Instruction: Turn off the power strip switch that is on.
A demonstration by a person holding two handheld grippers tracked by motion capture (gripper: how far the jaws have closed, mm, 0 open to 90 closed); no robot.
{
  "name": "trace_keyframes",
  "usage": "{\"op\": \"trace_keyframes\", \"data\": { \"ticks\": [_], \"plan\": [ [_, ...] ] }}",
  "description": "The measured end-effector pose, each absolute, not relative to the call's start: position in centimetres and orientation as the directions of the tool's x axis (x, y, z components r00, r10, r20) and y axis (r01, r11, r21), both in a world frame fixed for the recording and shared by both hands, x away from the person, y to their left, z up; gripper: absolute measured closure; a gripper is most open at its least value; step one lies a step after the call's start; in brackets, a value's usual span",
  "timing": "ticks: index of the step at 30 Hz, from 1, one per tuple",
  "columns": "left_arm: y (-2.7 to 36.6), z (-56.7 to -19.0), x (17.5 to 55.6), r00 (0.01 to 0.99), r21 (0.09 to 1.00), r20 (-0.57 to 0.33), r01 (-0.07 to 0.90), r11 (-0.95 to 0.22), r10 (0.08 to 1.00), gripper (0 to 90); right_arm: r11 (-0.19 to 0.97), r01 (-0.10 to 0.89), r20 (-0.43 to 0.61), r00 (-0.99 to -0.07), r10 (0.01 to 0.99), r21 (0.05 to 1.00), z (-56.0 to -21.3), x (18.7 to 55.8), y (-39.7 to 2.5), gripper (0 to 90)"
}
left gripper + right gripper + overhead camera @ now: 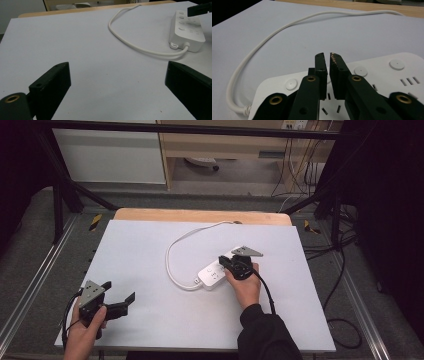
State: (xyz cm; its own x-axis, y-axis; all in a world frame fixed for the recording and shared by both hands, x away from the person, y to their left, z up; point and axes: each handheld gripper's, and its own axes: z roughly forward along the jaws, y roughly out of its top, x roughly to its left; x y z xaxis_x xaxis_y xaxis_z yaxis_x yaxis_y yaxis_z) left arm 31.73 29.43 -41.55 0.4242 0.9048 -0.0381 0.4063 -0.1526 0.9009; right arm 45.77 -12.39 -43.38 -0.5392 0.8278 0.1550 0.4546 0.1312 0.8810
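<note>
High view: power strip (pixel 216 272) lies diagonally, cord (pixel 172 250) end near-left; right gripper (pixel 235 266) nearly closed above it, left gripper (pixel 119 296) wide apart.

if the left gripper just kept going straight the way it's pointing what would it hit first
Mostly bare white table sheet lies ahead of the open left gripper. The first object looks like the white cord looping out from the power strip, though depth is hard to judge; the strip itself sits off to the right of that line.
</note>
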Motion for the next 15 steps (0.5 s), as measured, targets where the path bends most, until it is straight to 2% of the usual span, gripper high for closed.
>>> {"op": "trace_keyframes", "data": {
  "ticks": [3,15],
  "plan": [
    [29.4,-41.5,31.7,0.423,0.901,-0.038,0.406,-0.152,0.905,6.4,0.126,0.447,0.153,-0.536,0.830,0.886,-43.0,45.6,-12.6,75.8],
    [29.6,-41.5,31.7,0.422,0.900,-0.028,0.404,-0.160,0.906,6.4,0.109,0.445,0.174,-0.546,0.819,0.889,-41.5,45.6,-12.9,28.4]
  ]
}}
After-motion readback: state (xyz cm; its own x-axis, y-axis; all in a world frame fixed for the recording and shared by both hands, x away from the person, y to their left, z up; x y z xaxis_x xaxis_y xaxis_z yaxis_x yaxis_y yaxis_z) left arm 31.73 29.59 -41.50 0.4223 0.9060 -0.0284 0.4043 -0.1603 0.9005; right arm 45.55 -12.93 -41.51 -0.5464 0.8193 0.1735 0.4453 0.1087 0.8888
